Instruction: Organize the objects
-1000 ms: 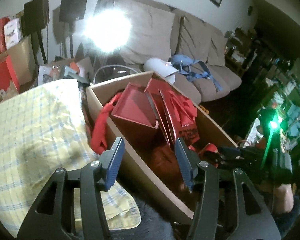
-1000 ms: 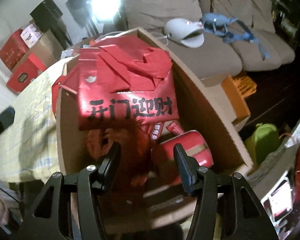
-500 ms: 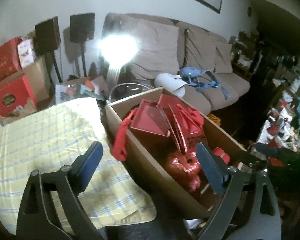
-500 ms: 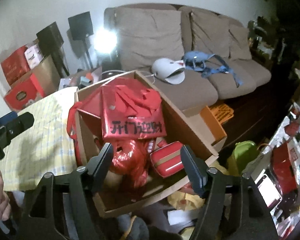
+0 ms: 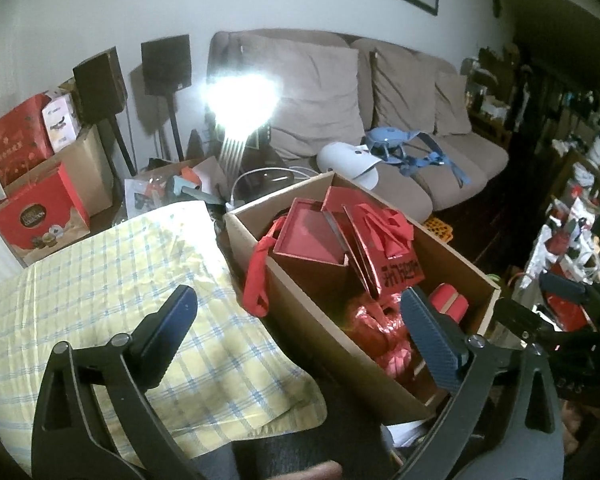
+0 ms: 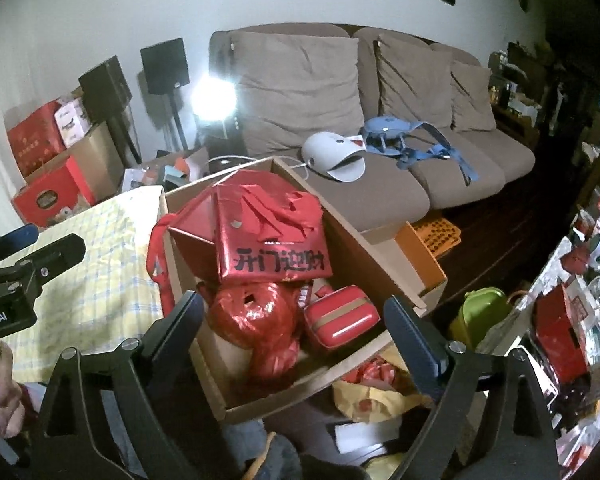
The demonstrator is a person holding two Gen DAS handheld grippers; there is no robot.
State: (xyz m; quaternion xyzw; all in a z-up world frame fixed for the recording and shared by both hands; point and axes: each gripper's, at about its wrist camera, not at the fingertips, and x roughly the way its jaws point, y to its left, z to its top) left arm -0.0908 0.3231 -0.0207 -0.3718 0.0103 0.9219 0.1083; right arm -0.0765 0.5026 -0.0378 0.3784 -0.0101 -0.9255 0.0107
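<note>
At the far left of the left wrist view a red gift box [image 5: 40,216] on the floor carries a round gold emblem that looks like a Ferrero Rocher mark, though the letters are too small to be sure; behind it another red box [image 5: 18,142] bears gold characters that cannot be read. Next comes the yellow checked cloth [image 5: 100,280], bare where it shows, with the left gripper [image 5: 300,324] hanging over its right edge, jaws opening wide and gripping nothing. Just beside the cloth stands the cardboard box [image 6: 204,360], its long axis running away from both tools toward the sofa [image 6: 380,120]. Inside, from the far end forward, lie a red open-topped box [image 5: 312,236], a red bag [image 6: 272,236] printed in black with 开门迎财, a crumpled red foil bundle [image 6: 256,316] and a small red case with a pale band [image 6: 340,320]. The right gripper [image 6: 292,324] hovers above the box's near end, jaws opening and empty, with the foil bundle and case straight ahead and below, so it seems the nearer tool for anything in the box. In the right wrist view the left tool's body shows a label ending "obot.AI". On the sofa lie a white cap-shaped thing [image 6: 332,156] and a blue harness [image 6: 412,136].
</note>
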